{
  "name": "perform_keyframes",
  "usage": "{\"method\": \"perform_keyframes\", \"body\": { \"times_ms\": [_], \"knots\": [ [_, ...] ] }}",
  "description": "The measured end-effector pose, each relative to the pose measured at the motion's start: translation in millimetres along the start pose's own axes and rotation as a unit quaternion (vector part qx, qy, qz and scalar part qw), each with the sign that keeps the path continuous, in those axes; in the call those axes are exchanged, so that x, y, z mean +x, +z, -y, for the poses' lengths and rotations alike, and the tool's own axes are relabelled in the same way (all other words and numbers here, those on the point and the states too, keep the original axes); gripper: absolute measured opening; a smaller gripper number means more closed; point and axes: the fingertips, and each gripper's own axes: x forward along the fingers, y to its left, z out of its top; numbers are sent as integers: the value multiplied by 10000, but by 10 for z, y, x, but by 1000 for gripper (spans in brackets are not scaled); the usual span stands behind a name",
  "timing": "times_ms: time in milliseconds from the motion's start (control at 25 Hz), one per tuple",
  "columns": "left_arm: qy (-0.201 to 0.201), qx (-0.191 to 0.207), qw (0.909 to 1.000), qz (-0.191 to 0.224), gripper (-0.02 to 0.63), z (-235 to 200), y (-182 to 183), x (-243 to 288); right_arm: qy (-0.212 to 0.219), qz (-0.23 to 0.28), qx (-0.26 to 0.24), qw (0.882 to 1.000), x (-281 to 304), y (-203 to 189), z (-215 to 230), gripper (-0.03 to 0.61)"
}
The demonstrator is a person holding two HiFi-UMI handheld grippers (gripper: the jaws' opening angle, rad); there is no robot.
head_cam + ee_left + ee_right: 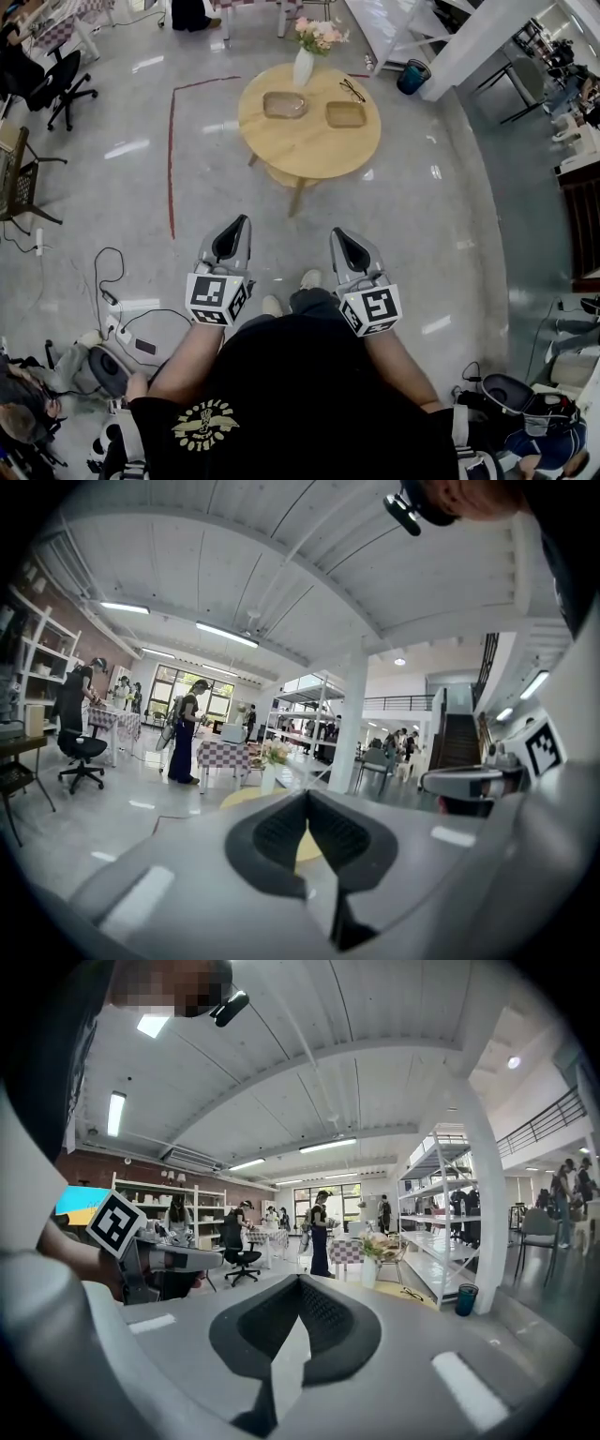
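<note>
Both grippers are held at waist height over the grey floor, pointing forward toward a round wooden table [309,141] a couple of steps ahead. My left gripper [242,223] is shut, its dark jaws meeting at the tips with nothing between them [307,795]. My right gripper [338,233] is likewise shut and holds nothing [300,1280]. On the table stand a white vase of flowers [303,66], two shallow wooden trays [284,104] [346,114] and a pair of glasses [353,90]. The vase of flowers [367,1265] also shows in the right gripper view.
A red tape line [172,159] runs along the floor left of the table. Cables and a power strip [120,323] lie at lower left. A black office chair [64,82] stands at far left, a blue bin [412,77] by a white pillar [487,42]. People sit at both lower corners.
</note>
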Motion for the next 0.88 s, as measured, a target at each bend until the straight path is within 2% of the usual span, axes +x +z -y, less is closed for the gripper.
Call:
{"method": "perform_keyframes", "body": {
  "times_ms": [480, 640, 880],
  "knots": [
    [127, -28, 9999, -104, 3, -102, -59, 112, 96, -18, 41, 9999, 145, -2, 66, 2],
    [197, -44, 9998, -60, 3, -164, -2, 123, -9, -54, 112, 9999, 243, -27, 125, 2],
    [394, -103, 9991, -134, 3, -297, -67, 101, 262, -33, 143, 9996, 397, -47, 11, 2]
  ]
}}
